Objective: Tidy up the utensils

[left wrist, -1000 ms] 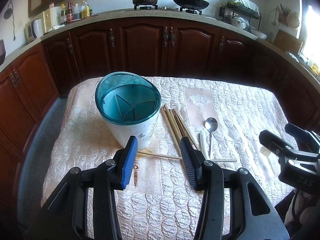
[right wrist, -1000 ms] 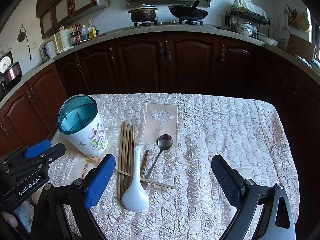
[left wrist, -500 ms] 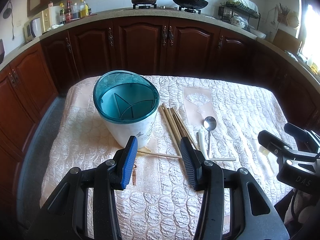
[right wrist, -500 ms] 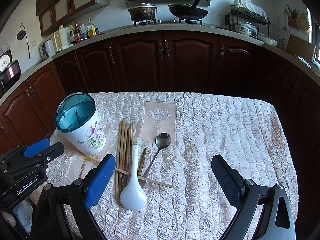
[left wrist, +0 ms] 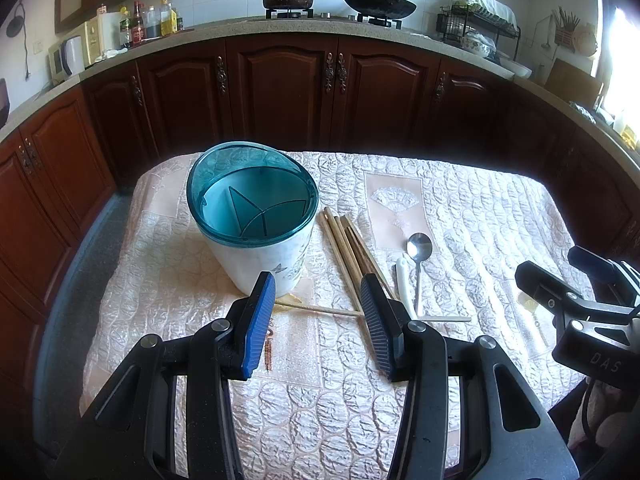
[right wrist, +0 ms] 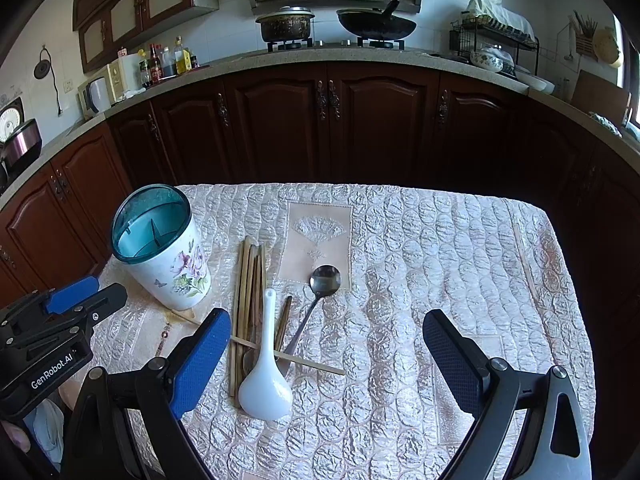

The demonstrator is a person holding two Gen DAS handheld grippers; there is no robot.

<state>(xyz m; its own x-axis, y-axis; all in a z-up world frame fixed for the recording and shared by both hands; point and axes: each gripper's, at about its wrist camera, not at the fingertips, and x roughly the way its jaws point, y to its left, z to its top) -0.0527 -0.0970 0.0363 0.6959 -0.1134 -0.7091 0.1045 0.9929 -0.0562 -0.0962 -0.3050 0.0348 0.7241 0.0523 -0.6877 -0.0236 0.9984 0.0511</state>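
Two tools (left wrist: pixel 318 300) (right wrist: pixel 326 338) agape, empty | quilted tablecloth (right wrist: pixel 440 264) | dark kitchen cabinets (right wrist: pixel 328 120)

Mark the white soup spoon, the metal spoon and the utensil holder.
white soup spoon (right wrist: pixel 265 394), right wrist view, on its bowl.
metal spoon (right wrist: pixel 325 279), right wrist view, on its bowl.
utensil holder (right wrist: pixel 182 272), right wrist view, on the flowered side wall.

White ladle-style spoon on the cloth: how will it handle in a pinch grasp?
The white spoon looks glossy, ceramic or plastic, so likely stiff and slippery. Its rounded bowl may rock. Its handle lies across the chopsticks, so lifting could nudge them.
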